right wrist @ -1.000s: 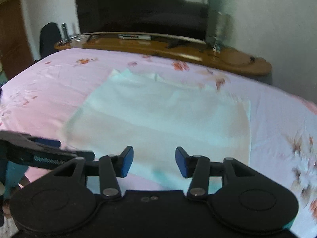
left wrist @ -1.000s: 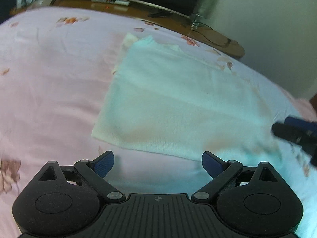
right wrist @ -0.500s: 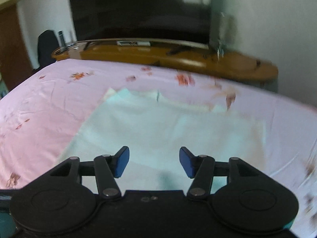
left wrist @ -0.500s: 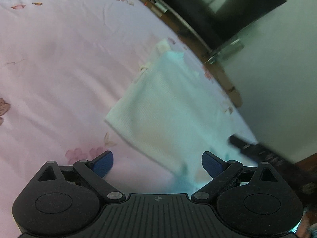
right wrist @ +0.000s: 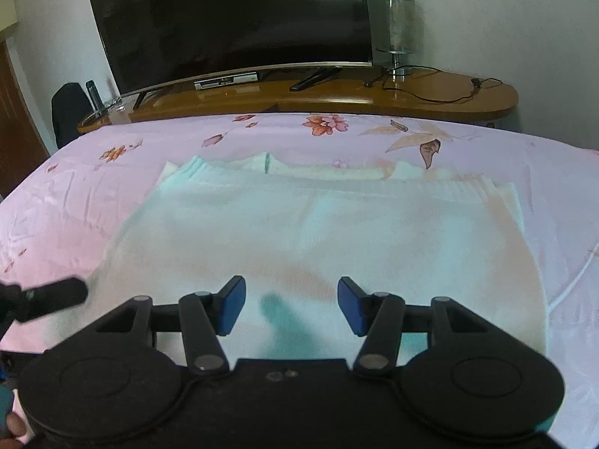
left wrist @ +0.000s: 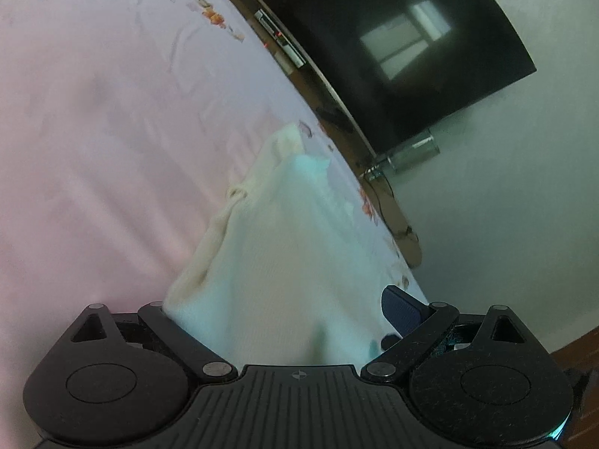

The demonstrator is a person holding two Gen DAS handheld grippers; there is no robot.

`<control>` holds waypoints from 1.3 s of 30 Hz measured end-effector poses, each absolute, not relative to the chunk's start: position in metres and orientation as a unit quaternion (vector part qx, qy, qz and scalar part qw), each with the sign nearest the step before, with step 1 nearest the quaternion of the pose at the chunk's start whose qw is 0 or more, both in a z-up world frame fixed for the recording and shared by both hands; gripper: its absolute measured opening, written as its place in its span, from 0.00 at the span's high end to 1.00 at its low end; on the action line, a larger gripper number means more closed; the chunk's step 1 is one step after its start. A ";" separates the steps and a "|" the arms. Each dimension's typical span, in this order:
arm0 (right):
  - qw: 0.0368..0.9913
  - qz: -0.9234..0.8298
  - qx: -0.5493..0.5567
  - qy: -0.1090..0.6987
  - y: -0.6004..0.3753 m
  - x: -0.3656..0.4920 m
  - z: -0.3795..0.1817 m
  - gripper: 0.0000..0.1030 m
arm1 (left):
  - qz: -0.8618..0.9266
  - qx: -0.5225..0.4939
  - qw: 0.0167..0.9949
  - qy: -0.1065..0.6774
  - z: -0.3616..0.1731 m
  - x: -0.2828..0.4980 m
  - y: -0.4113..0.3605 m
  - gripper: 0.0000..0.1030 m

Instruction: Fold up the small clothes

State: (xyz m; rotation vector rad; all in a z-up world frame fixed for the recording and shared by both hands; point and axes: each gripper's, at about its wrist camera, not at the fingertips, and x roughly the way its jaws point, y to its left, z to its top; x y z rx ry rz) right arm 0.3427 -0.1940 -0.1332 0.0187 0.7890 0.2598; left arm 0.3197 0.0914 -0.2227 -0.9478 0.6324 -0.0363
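A pale cream knit garment (right wrist: 318, 232) lies folded flat on the pink floral bedsheet (right wrist: 75, 194). My right gripper (right wrist: 292, 307) is open over its near edge, its blue pads apart with cloth between and below them. In the left wrist view the garment (left wrist: 284, 254) runs away from the camera; its near left corner lies over my left gripper (left wrist: 284, 321), which is open, the left pad hidden by the cloth, the right pad (left wrist: 400, 310) showing. The left gripper's finger (right wrist: 52, 295) shows at the garment's left edge in the right wrist view.
A wooden TV bench (right wrist: 411, 93) stands beyond the bed's far edge with a large dark TV (right wrist: 232, 26), a set-top box (right wrist: 224, 80), a remote (right wrist: 310, 79), a glass lamp (right wrist: 395, 33) and cables. A white wall is behind and to the right.
My left gripper has tilted and moved in to the garment's left near corner, which now lies over it. My right gripper has moved closer over the near edge and stayed open.
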 end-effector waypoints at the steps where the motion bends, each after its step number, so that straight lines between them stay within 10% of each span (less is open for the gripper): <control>1: 0.916 0.125 0.010 0.382 -0.194 0.345 -0.135 0.48 | -0.016 -0.448 0.844 0.294 -0.223 0.327 0.091 0.08; 8: 0.921 0.109 -0.006 0.375 -0.192 0.362 -0.144 0.56 | -0.006 -0.442 0.856 0.268 -0.225 0.357 0.089 0.09; 13: 0.920 0.107 -0.011 0.376 -0.190 0.368 -0.147 0.56 | 0.008 -0.458 0.840 0.291 -0.239 0.360 0.098 0.80; 39: 0.919 0.123 -0.007 0.375 -0.192 0.349 -0.144 0.57 | 0.021 -0.587 0.763 0.269 -0.264 0.300 0.095 0.84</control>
